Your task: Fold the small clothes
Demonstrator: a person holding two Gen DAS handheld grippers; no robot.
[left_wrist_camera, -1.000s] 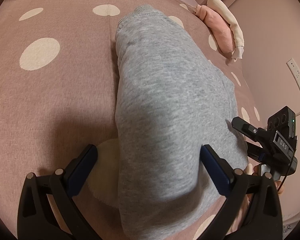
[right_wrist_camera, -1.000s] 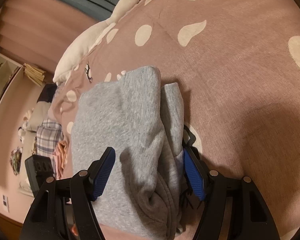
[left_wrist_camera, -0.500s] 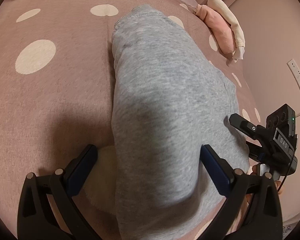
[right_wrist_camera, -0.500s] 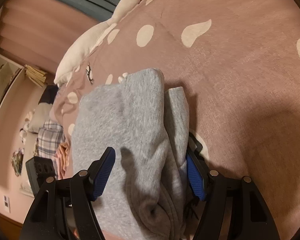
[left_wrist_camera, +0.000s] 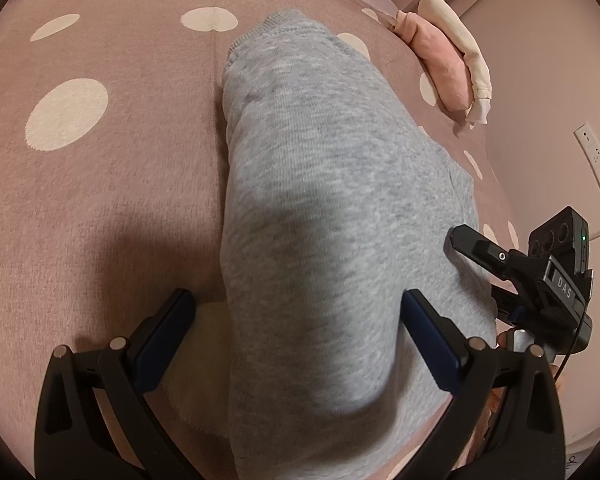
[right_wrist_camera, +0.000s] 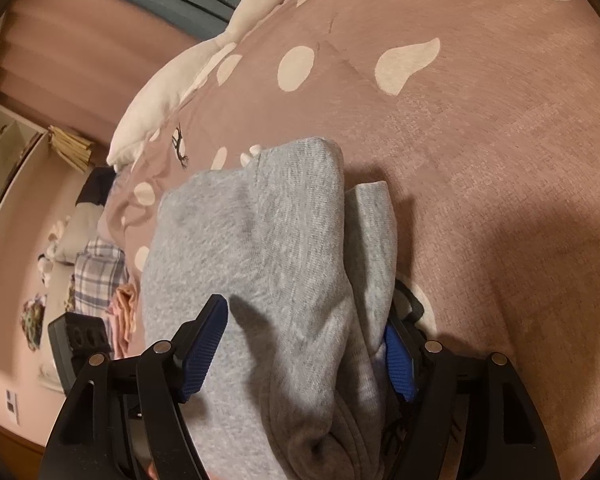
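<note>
While the folded grey knitted sweatshirt (left_wrist_camera: 332,216) lies on the dusty-pink bedspread with cream blotches (left_wrist_camera: 100,184), both tongs stand over its near end. The left tongs (left_wrist_camera: 296,336) are spread wide: the garment runs up between the blue pads toward 12 o'clock, the right pad at its edge, the left pad clear of it over the bedspread. The right tongs (right_wrist_camera: 300,356) have just been opening a little; bunched grey cloth sits between their blue pads, which do not pinch it. From the right wrist view, a white plush goose (right_wrist_camera: 204,68) lies at 11 o'clock along the bed's edge. From the left wrist view, a pink and cream pillow (left_wrist_camera: 452,72) sits at 2 o'clock.
</note>
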